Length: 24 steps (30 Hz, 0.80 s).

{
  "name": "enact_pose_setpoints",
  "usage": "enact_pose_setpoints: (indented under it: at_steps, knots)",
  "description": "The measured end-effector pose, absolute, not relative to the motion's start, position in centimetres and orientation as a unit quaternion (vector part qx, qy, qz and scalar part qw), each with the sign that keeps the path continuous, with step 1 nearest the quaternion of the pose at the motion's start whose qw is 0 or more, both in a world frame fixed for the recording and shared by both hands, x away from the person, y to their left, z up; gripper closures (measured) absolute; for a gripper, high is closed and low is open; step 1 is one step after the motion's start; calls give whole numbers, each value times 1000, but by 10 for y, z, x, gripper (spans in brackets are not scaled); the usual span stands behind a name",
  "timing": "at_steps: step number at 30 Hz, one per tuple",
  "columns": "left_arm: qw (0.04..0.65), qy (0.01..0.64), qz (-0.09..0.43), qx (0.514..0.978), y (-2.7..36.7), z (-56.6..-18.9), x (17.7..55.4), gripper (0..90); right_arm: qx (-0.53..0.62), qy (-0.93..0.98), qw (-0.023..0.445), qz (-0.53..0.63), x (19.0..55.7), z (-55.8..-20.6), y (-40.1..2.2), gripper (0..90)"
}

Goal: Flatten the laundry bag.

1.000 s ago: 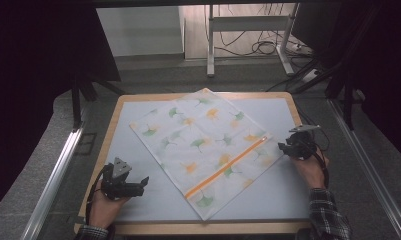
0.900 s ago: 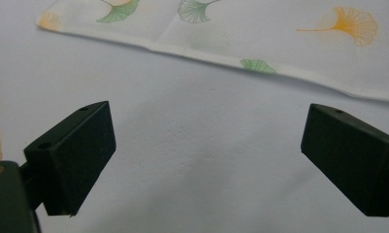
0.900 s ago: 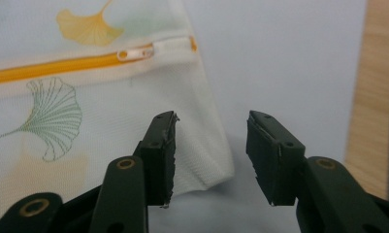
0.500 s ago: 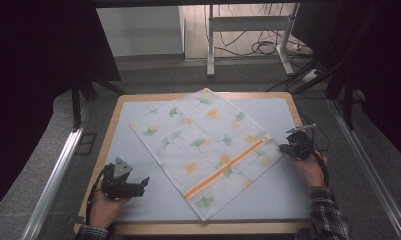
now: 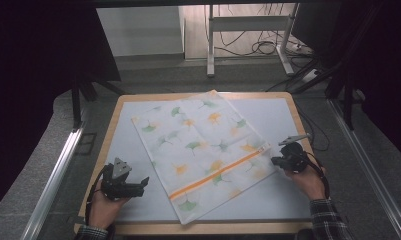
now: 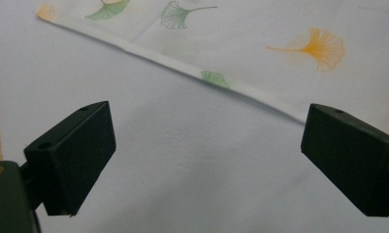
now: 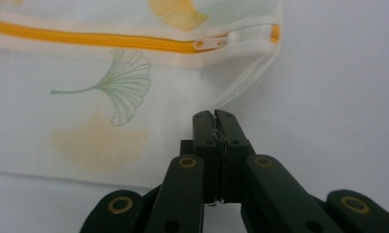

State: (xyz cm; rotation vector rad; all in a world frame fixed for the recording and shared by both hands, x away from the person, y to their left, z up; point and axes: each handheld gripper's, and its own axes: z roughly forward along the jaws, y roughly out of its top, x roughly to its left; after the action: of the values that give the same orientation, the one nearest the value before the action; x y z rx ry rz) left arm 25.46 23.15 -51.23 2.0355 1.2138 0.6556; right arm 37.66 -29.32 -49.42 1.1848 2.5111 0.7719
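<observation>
Beyond the table (image 5: 138,107), cables (image 5: 260,47) sprawl across the floor (image 5: 188,75).

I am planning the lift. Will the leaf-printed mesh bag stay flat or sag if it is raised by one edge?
Probably it sags: the mesh bag looks thin and lies flat. Its edge already lifts into the shut right gripper, so it seems floppy and light.

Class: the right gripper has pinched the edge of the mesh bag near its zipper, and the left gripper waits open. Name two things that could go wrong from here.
1. The right gripper is shut on only a thin sliver of the bag edge, so the mesh could slip out when pulled.
2. The left gripper is open and off the bag, so a pull may drag the whole bag across the table.
</observation>
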Motion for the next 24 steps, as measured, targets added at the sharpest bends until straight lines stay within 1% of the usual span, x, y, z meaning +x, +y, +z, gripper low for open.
enact_pose_setpoints:
  at_steps: [6, 8, 13, 24]
  knots:
    - [335, 465, 250, 781, 231, -513, 255, 51, 369, 882, 127, 263, 347, -494, -279, 877]
    - [335, 464, 250, 781, 230, -513, 255, 51, 365, 884, 126, 263, 343, -495, -278, 877]
    - [337, 463, 246, 782, 227, -513, 255, 53, 340, 894, 111, 270, 319, -496, -269, 876]
    - [337, 462, 242, 784, 225, -513, 253, 54, 297, 909, 85, 278, 283, -499, -254, 874]
